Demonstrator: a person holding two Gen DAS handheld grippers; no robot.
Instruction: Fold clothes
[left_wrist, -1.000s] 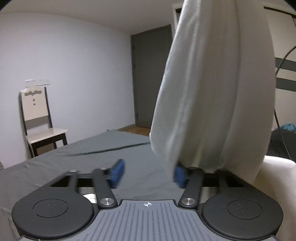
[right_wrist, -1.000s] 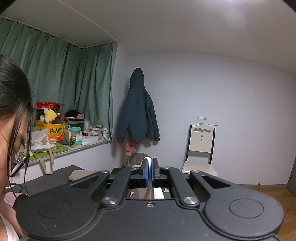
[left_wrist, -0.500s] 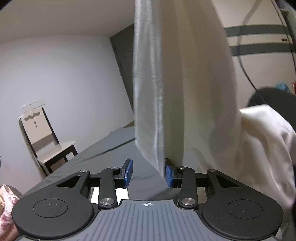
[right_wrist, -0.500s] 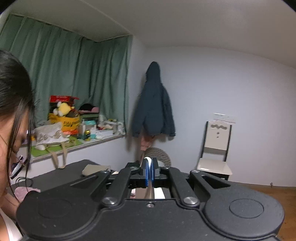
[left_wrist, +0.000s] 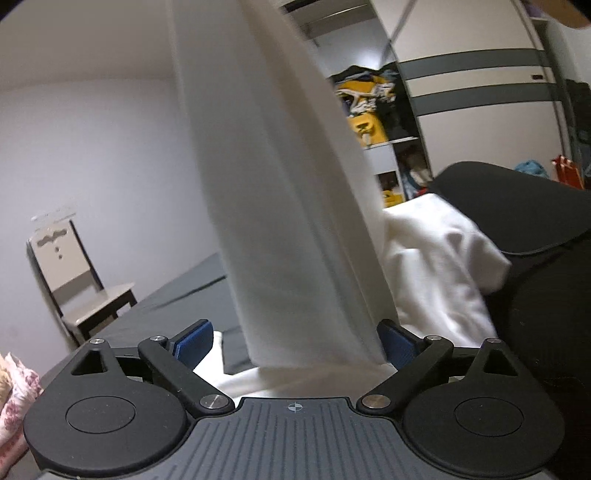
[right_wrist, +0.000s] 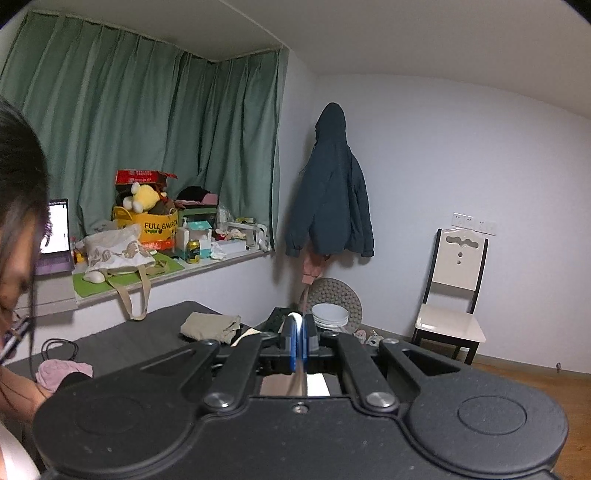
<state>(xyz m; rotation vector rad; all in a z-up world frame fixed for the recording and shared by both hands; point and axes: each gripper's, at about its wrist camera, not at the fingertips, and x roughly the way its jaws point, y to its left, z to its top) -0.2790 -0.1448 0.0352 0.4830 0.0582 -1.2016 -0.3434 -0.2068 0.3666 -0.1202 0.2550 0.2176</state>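
A white garment (left_wrist: 280, 221) hangs from above in the left wrist view. Its lower edge drops between the spread blue pads (left_wrist: 194, 345) of my left gripper (left_wrist: 295, 345), which is open and not pinching it. More of the white cloth (left_wrist: 436, 258) is bunched to the right against a person's black clothing. In the right wrist view my right gripper (right_wrist: 299, 343) is shut, with a thin white edge of the garment (right_wrist: 295, 316) pinched between its blue pads.
A dark grey bed sheet (left_wrist: 177, 295) lies below. A chair (right_wrist: 454, 295) stands by the wall. Folded beige clothes (right_wrist: 210, 326) and a pink cloth (right_wrist: 62, 371) lie on the bed. A person's head (right_wrist: 18, 221) is at the left, a wardrobe (left_wrist: 480, 110) to the right.
My left gripper's jaws narrowed around the hanging cloth, then spread wide. Its view swung right toward the wardrobe. The right gripper stayed shut on the cloth while its view shifted.
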